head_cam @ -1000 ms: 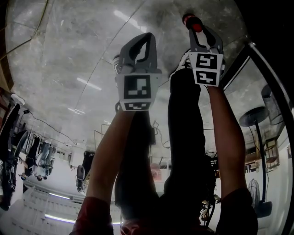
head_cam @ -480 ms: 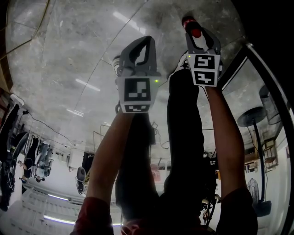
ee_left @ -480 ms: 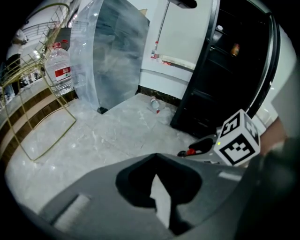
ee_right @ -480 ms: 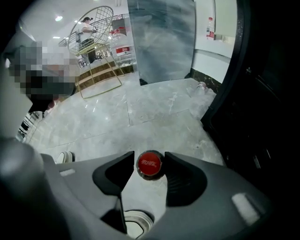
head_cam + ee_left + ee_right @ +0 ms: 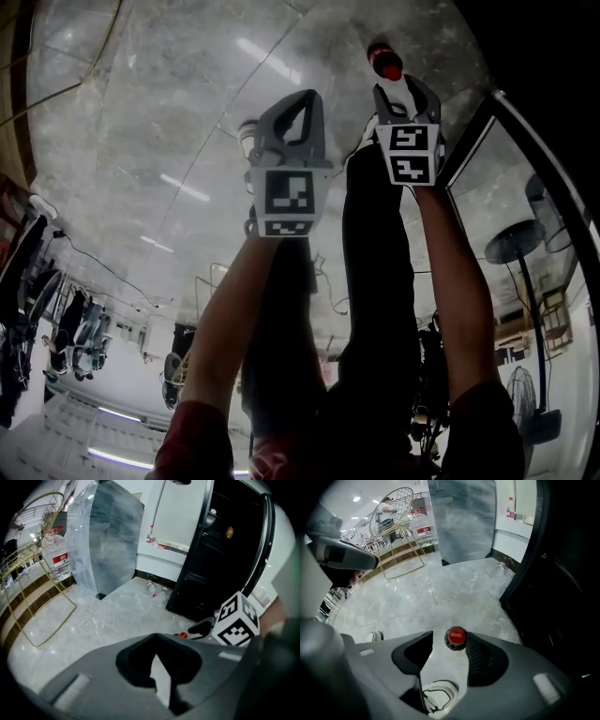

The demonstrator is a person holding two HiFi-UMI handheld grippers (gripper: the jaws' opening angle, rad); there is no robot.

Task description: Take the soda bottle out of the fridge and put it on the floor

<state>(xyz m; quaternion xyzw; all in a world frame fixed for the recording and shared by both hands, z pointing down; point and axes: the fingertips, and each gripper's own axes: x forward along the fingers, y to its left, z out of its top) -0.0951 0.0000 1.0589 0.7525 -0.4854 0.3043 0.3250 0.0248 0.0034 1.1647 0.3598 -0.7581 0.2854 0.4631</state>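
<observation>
The soda bottle (image 5: 384,63), dark with a red cap (image 5: 455,638), stands upright on the grey marble floor beside the black fridge (image 5: 562,573). My right gripper (image 5: 401,87) hangs just above it. Its jaws have just been opening and now stand open. In the right gripper view the cap shows between the fingertips: the right one is close to it, the left one clear of it. My left gripper (image 5: 302,96) hovers over the floor to the left, its fingertips together and nothing in them. In the left gripper view the right gripper's marker cube (image 5: 236,620) and the cap (image 5: 183,634) show.
The fridge's glass door (image 5: 506,187) stands open at the right. My legs and a white shoe (image 5: 436,691) are under the grippers. A gold wire rack (image 5: 28,573), a big water bottle (image 5: 56,557), a wrapped panel (image 5: 112,536) and a small bottle (image 5: 151,588) lie farther off.
The right gripper's jaws have spread and drawn back from the bottle's neck, so the cap now shows beyond the fingertips. Both grippers have risen a little. The bottle stays on the floor.
</observation>
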